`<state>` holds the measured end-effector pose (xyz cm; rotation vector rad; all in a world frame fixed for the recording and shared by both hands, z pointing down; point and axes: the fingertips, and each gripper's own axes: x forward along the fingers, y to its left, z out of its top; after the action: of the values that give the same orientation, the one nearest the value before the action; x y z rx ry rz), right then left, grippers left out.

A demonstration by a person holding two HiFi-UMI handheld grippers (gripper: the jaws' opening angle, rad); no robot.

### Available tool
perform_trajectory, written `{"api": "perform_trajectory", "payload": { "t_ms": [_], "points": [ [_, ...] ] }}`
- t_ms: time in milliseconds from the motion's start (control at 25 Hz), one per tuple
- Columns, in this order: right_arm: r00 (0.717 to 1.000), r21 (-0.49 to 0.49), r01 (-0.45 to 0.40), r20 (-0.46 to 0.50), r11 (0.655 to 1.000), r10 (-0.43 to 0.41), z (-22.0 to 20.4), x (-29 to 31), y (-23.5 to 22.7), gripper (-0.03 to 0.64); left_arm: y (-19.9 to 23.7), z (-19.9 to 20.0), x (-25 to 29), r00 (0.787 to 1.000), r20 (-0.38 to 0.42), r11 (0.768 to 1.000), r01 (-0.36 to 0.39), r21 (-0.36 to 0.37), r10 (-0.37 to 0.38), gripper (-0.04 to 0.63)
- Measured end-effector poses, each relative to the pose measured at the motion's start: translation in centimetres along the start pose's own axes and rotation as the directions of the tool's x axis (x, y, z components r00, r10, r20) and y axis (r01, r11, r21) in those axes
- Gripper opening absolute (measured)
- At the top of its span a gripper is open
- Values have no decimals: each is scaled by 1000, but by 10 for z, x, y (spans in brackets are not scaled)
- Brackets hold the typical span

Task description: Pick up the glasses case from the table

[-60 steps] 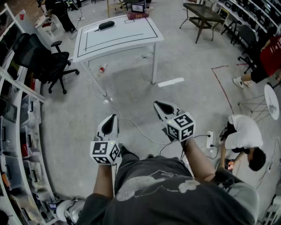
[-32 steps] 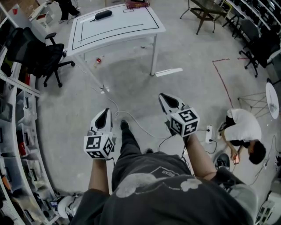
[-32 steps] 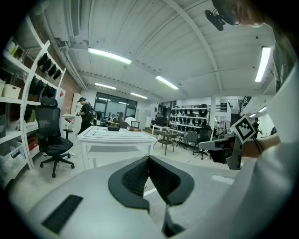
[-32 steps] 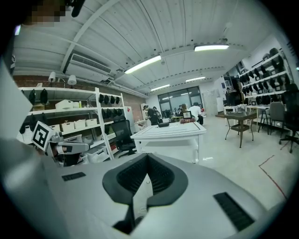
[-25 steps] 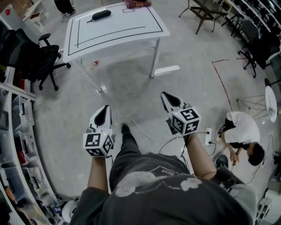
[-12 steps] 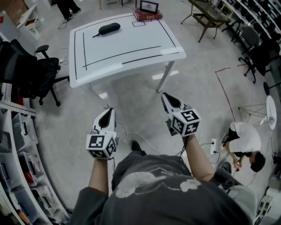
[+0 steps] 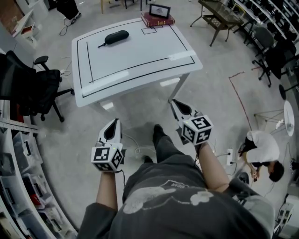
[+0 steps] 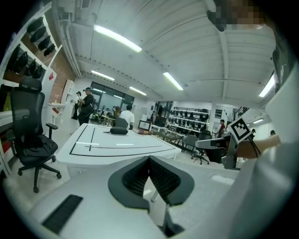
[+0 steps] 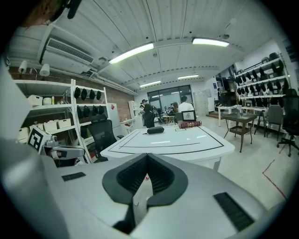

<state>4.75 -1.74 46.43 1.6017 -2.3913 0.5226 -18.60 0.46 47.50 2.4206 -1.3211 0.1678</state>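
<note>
On table (image 7: 140, 58), glasses case (image 7: 117, 36) (distant) lacks detail.

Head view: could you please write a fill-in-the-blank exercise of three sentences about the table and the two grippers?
1. The glasses case on the white table is ____ in colour.
2. A framed picture stands on a red ____ at the table's far edge.
3. The left gripper and the right gripper both have their jaws ____, with nothing between them.
Missing words: black; book; shut.

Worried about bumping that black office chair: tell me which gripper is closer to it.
Left. The left gripper hangs to the right of the chair, apart from it; the right gripper is farther right still.
</note>
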Motion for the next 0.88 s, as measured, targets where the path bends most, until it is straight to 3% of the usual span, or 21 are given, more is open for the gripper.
{"api": "perform_trajectory", "payload": {
  "t_ms": [320, 640, 880],
  "points": [
    [998, -27, -53, 42, 998, 55, 40, 80, -30, 0, 35, 38, 48, 998, 32, 998, -48, 40, 47, 2],
    [992, -19, -122, 31, 992, 123, 87, 186, -88, 0, 78, 83, 140, 993, 21, 992, -113, 60, 112, 2],
    [984, -27, -175, -27, 984, 175, 107, 261, -123, 0, 93, 114, 217, 999, 12, 997, -54, 48, 53, 3]
  ]
}}
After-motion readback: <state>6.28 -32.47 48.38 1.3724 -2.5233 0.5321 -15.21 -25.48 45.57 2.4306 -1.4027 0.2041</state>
